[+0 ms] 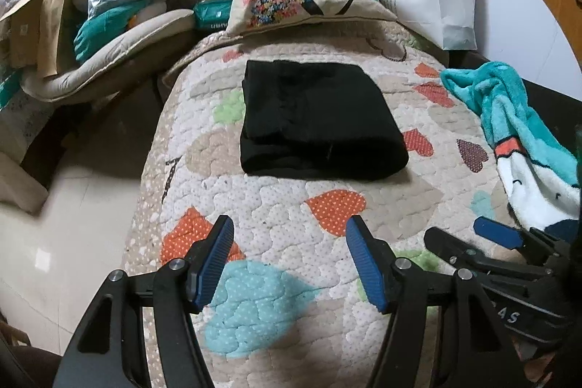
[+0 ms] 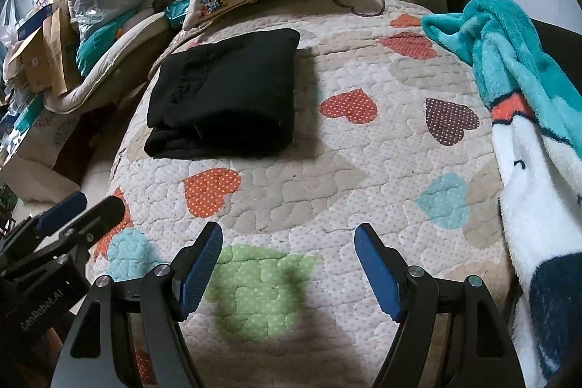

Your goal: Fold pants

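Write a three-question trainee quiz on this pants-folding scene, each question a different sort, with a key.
1. True or false: the black pants lie folded into a compact stack on the heart-patterned quilt.
2. Multiple choice: the left gripper and right gripper are
A. both shut on the pants
B. both open, holding nothing
C. one open, one shut on fabric
3. Fill in: the teal and white blanket lies to the ____ of the pants in both wrist views.

Key
1. True.
2. B; both hover over bare quilt on the near side of the pants.
3. Right.
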